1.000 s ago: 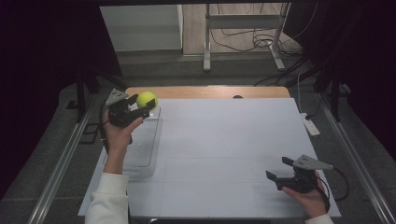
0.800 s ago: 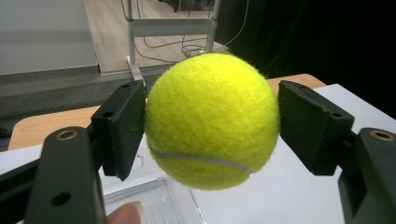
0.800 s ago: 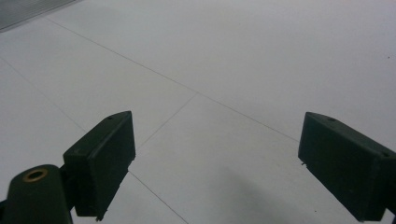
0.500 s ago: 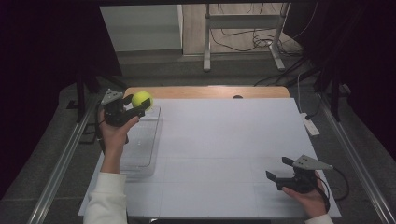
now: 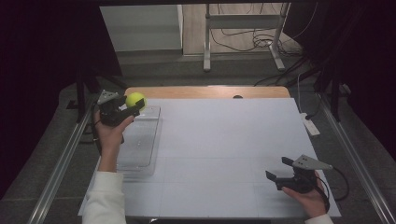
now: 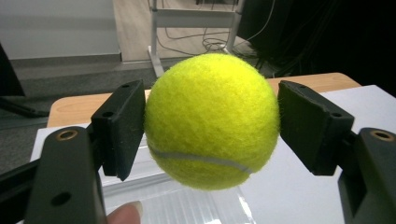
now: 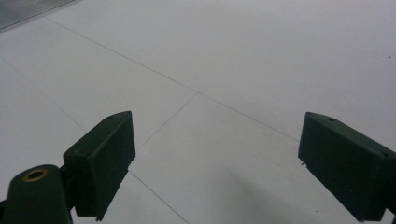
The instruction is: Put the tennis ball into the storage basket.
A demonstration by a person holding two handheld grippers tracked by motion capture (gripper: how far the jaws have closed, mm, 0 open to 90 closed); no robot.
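A yellow-green tennis ball [image 5: 135, 100] hangs in the air over the far end of a clear plastic tray [image 5: 136, 164] at the table's left. My left gripper [image 5: 135, 103] is shut on it, and in the left gripper view both black pads press the sides of the ball [image 6: 212, 119], with the tray [image 6: 187, 205] below. A fingertip shows at the bottom edge there. Near the front right of the white table cover [image 5: 224, 149], my right gripper [image 5: 276, 168] is open and holds nothing. In its own view the right gripper [image 7: 215, 154] has its jaws wide apart over bare white surface.
A wooden strip [image 5: 205, 91] of the table shows along the back edge. A white power strip [image 5: 310, 126] lies just off the right side. Metal rails run along both sides, and a metal stand [image 5: 243, 32] with cables is on the floor beyond.
My left gripper has carried the tennis ball a little to the left. The right gripper has stayed where it was, still open.
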